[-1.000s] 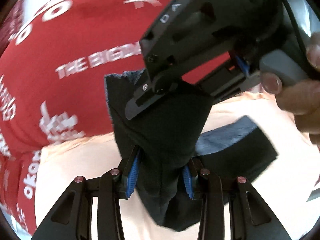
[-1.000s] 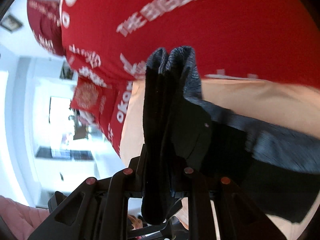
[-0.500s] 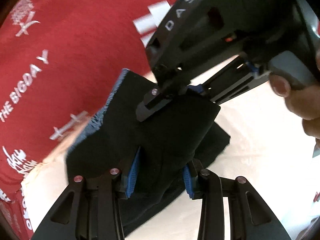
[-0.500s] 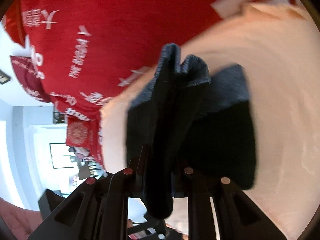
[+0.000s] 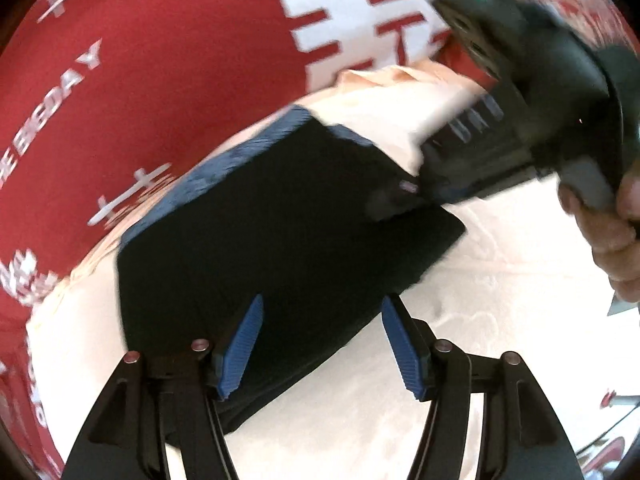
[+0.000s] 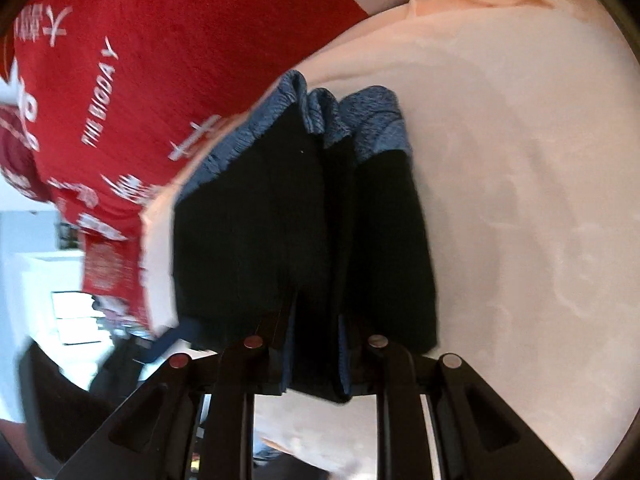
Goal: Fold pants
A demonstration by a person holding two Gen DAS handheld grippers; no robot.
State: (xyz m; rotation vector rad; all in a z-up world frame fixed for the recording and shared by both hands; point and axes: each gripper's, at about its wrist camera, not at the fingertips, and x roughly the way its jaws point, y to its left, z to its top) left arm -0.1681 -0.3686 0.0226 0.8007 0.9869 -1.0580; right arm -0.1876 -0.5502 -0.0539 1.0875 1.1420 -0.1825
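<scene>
On the left of both views hangs a red cloth (image 5: 168,60) printed in white, with "THE BIGDAY" readable beside large white characters whose tops run out of frame. Next to it the dark pants (image 5: 260,240) lie folded on a pale peach sheet (image 5: 500,340), their blue-grey waistband (image 6: 360,120) along the far edge; motion blur smears that edge in the left wrist view. The left gripper (image 5: 320,344) has its blue fingertips (image 5: 244,344) spread wide, released, with the near edge of the pants lying between them. Farther right, the right gripper (image 6: 316,354) is blurred in the left view, a hand (image 5: 608,232) on its handle cut off by the frame. Its own camera shows its fingers clenched on a bunched fold of the pants.
</scene>
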